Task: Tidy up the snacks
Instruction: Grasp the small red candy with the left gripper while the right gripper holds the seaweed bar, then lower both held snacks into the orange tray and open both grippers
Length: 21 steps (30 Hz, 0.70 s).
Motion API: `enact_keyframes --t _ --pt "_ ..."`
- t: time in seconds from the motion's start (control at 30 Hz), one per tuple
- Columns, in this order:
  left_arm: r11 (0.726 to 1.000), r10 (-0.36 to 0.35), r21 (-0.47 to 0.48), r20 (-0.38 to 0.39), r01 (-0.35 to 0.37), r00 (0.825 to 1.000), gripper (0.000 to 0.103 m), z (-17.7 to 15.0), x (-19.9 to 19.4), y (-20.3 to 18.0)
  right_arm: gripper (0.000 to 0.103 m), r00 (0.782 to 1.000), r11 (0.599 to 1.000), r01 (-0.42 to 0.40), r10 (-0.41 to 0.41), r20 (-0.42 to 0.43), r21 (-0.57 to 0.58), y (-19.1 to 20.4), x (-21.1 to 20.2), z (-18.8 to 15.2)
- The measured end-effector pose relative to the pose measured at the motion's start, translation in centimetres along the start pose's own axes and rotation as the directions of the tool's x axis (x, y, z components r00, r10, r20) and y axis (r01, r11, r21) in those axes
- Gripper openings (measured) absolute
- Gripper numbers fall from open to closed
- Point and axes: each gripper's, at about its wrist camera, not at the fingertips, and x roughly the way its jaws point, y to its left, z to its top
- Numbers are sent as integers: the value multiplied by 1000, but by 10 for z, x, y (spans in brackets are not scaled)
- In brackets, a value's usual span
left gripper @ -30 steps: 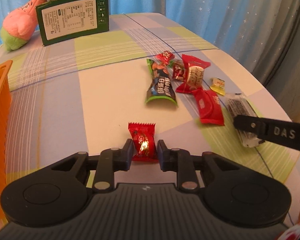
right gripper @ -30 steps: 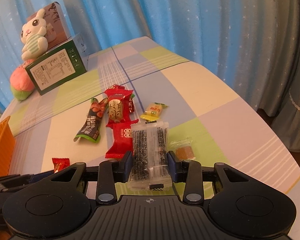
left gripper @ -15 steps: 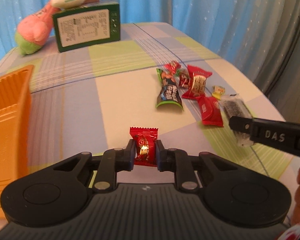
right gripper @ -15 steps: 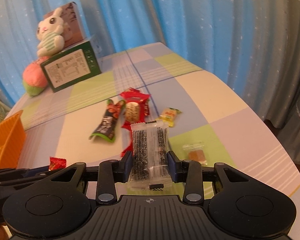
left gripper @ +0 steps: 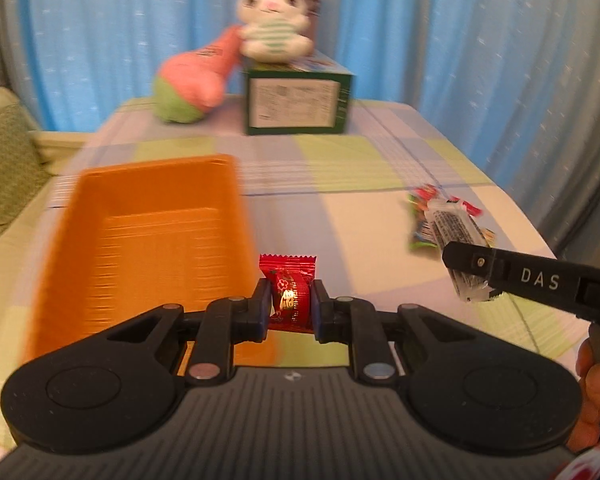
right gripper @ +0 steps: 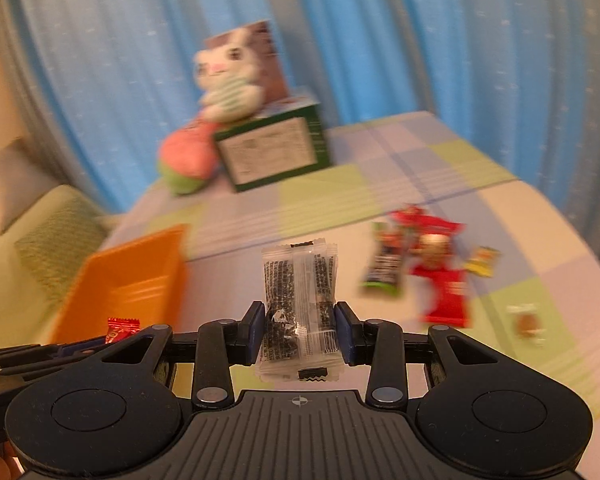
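My left gripper (left gripper: pixel 290 304) is shut on a small red candy (left gripper: pixel 288 288), held in the air beside the near right edge of the orange tray (left gripper: pixel 100 216). The right gripper (right gripper: pixel 298 320) is shut on a clear packet of dark snack (right gripper: pixel 298 280), also lifted off the table. In the left wrist view that packet (left gripper: pixel 454 226) and the right gripper's black finger (left gripper: pixel 500 270) reach in from the right. In the right wrist view the red candy (right gripper: pixel 120 328) shows at lower left, with the orange tray (right gripper: pixel 132 276) behind it. Both views are motion-blurred.
Several wrapped snacks (right gripper: pixel 424 264) lie on the checked tablecloth at the right, with a small brown sweet (right gripper: pixel 528 322) nearer the edge. A green box (left gripper: pixel 298 102) with a plush rabbit (left gripper: pixel 272 20) and a pink-green plush (left gripper: pixel 192 84) stands at the back. A green cushion (left gripper: pixel 4 160) lies left.
Both grippers have risen and swung left with their snacks. The orange tray has come from the left edge into the middle of the left wrist view; the snack pile has slid right.
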Motion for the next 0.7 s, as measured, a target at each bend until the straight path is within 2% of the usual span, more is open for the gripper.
enact_keyframes --t 0.17,0.37,0.7 --pt "997 53 -64 10 -53 999 18 2 -18 53 38 993 993 -105 102 -57 -56 52 20 -3" --pt "990 85 -113 1 -84 996 18 -1 -20 101 38 979 980 -174 161 -127 -100 94 49 -11" --pt "987 67 -142 -10 -68 998 18 1 4 134 38 973 978 -176 155 -173 -110 117 81 -14"
